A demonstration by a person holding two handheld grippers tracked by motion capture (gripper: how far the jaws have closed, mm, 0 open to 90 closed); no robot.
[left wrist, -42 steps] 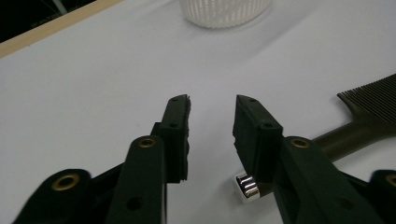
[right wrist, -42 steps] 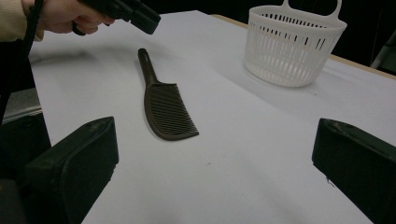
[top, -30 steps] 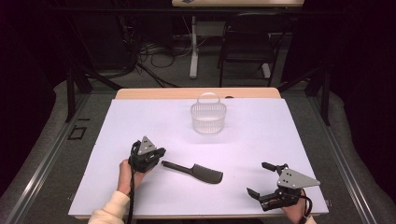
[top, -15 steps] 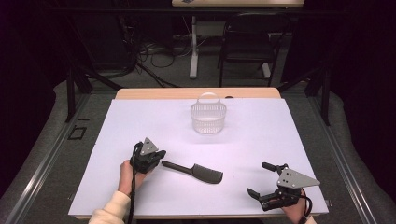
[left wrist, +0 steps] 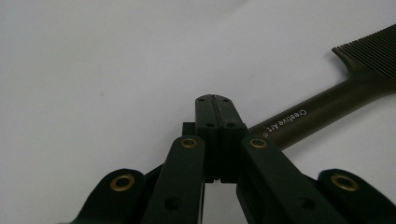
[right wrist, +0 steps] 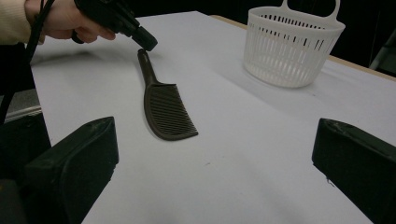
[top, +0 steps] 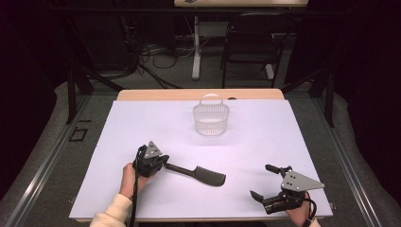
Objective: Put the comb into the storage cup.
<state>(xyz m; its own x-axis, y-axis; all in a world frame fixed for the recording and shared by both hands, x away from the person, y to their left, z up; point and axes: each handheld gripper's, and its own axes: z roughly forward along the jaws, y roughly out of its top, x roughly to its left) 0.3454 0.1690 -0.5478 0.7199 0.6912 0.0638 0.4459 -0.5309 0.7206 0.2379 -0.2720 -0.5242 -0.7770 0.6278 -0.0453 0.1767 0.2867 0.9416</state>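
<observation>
High view: the left gripper (top: 163,161) sits near the front left of the bench (top: 142,118), at the handle end of a dark comb (top: 201,173) that lies flat on the white surface, teeth end pointing toward the right. The right gripper (top: 265,182) rests near the front right corner, well apart from the comb, its jaws spread with nothing between them. A white slatted basket (top: 211,120) stands upright toward the back edge, about mid-width, and looks empty. By my reading the work is at its very start: the comb is not lifted, the basket holds nothing, and if the comb is meant for the basket, picking up, carrying and dropping are all left to do.

Left gripper view: the jaws are pressed together, pad against pad, with no gap. The comb's handle (left wrist: 322,109) runs off to the right just beside and behind the tips, not between them, so nothing is pinched.

Right gripper view: the jaws stand wide at both lower corners. Between them lie the comb (right wrist: 166,109), the basket (right wrist: 292,44) beyond it, and the other hand (right wrist: 60,21) with its gripper tip just over the handle end.

The bench is a plain white sheet over a wooden top; the room behind is dark, with a chair (top: 250,47), table legs and loose cables on the floor.
</observation>
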